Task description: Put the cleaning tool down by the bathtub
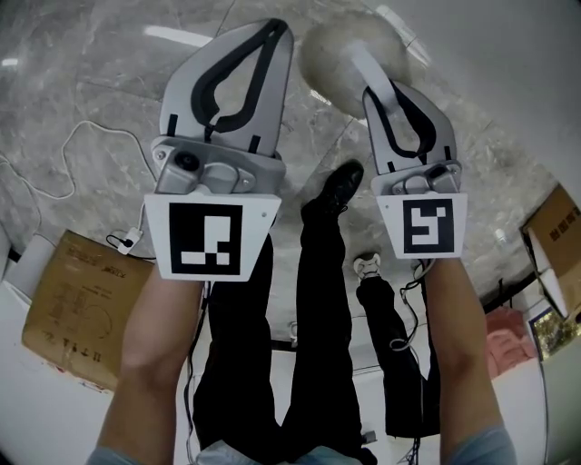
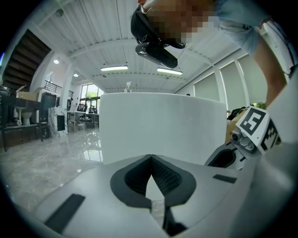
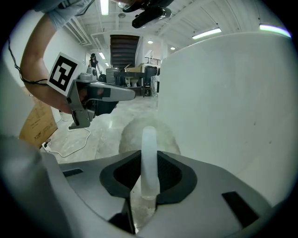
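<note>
One cleaning tool (image 3: pixel 149 139) sits pinched by its stiff plastic handle in the right gripper (image 3: pixel 149 157), soft round head ahead, beside the bathtub (image 3: pixel 233 102); probably light, slippery. Left gripper (image 2: pixel 151 157) is pressed together, empty.

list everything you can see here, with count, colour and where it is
cleaning tool: one, white handle, pale fluffy head, in the right gripper
bathtub: one, white, just ahead of both grippers
cardboard boxes: two, brown, floor at left and at right edge
cable: one, white, floor at left
floor: grey marble
left gripper: one, grey, shut, empty
right gripper: one, grey, shut on the cleaning tool
legs: two, black trousers, below the grippers
</note>
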Demonstrator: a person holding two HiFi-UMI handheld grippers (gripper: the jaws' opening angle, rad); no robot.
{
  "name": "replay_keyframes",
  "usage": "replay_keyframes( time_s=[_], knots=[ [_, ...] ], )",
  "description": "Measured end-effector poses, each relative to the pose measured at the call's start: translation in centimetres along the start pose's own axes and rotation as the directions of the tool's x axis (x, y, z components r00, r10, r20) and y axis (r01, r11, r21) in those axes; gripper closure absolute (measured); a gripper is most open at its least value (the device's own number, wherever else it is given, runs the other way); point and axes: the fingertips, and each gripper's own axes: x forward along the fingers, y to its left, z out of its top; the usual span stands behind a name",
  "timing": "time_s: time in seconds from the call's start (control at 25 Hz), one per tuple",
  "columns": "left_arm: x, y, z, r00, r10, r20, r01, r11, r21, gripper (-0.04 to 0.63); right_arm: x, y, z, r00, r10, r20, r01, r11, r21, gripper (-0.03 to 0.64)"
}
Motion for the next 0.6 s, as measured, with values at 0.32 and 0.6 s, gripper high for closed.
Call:
replay_keyframes(
  time_s=[0.32, 0.6],
  knots=[
    [0.7, -0.1, -2.1, 1.000, 0.000, 0.004, 0.000, 1.000, 0.014, 0.581, 1.5, 0.6, -3.0, 0.999, 0.033, -0.042, -0.035, 0.998, -0.047, 0.520],
    [1.6, -0.1, -3.3, 1.000, 0.015, 0.016, -0.015, 1.000, 0.006, 0.581, 2.9, 0.6, -5.0, 0.997, 0.050, -0.063, -0.053, 0.997, -0.057, 0.520]
  ],
)
